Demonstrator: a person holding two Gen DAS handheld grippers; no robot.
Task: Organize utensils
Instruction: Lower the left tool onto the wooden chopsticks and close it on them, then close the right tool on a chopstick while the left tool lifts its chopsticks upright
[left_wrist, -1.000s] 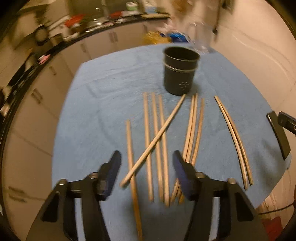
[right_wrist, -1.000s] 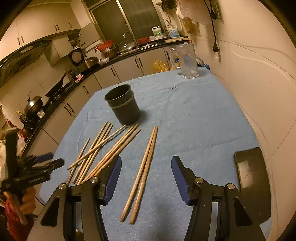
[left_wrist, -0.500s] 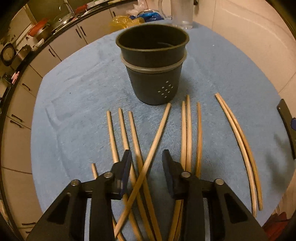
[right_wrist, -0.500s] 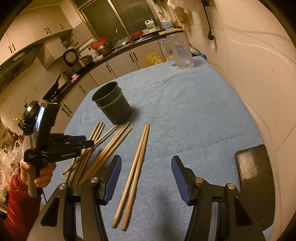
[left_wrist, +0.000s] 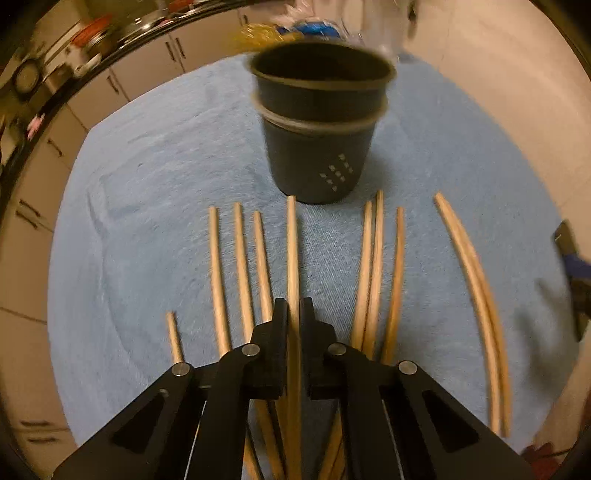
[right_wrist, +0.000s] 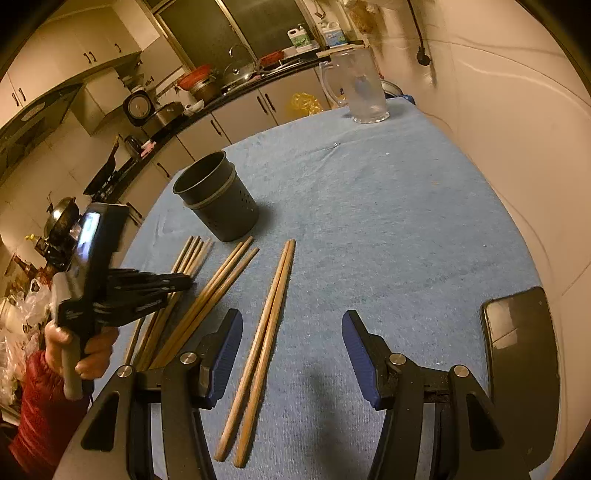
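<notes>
- Blue towel covers the tabletop, kitchen counter behind.
- Dark utensil cup stands mid-table, nothing visible inside.
- Left gripper, jaws just closing, pinches one chopstick pointing at the cup.
- Right gripper gapes wide, chopstick pair lying just left of centre between its fingers.
- No readable writing.
</notes>
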